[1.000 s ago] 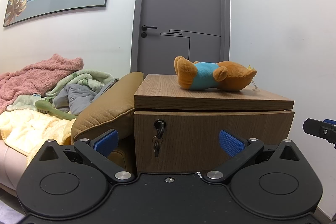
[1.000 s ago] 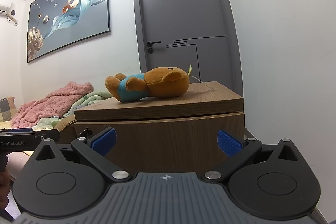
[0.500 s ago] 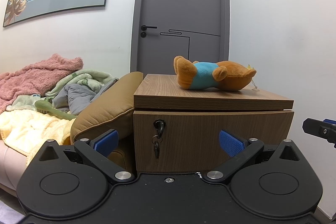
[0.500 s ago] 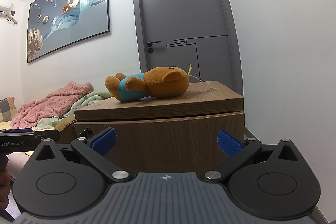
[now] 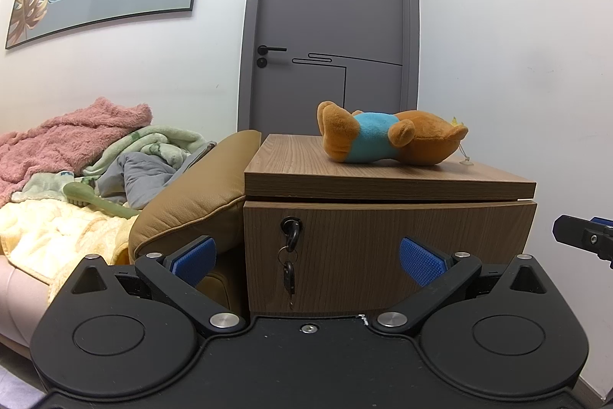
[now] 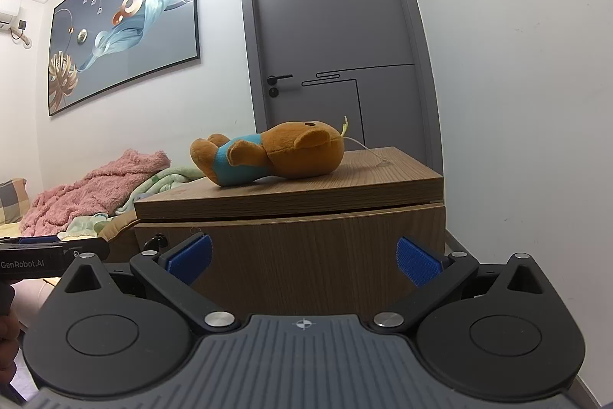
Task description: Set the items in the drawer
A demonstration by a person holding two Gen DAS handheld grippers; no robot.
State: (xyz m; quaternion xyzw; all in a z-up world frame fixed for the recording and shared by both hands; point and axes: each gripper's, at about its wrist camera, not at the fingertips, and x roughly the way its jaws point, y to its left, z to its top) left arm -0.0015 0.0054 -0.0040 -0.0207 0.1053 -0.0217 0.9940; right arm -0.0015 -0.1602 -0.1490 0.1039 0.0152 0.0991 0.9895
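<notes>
A brown plush bear in a blue shirt [image 5: 387,142] lies on its side on top of a wooden nightstand [image 5: 345,175]; it also shows in the right wrist view [image 6: 276,154]. The drawer front [image 5: 402,252] below is shut, with a key and a hanging key in its lock [image 5: 291,229]. My left gripper [image 5: 306,261] is open and empty, facing the drawer front from a short way off. My right gripper [image 6: 302,259] is open and empty, in front of the drawer front [image 6: 306,255] further right.
A tan leather cushion [image 5: 191,202] leans against the nightstand's left side. A bed with pink, green and yellow blankets [image 5: 69,156] lies to the left. A grey door [image 5: 329,25] stands behind the nightstand, and a white wall [image 5: 517,64] on the right.
</notes>
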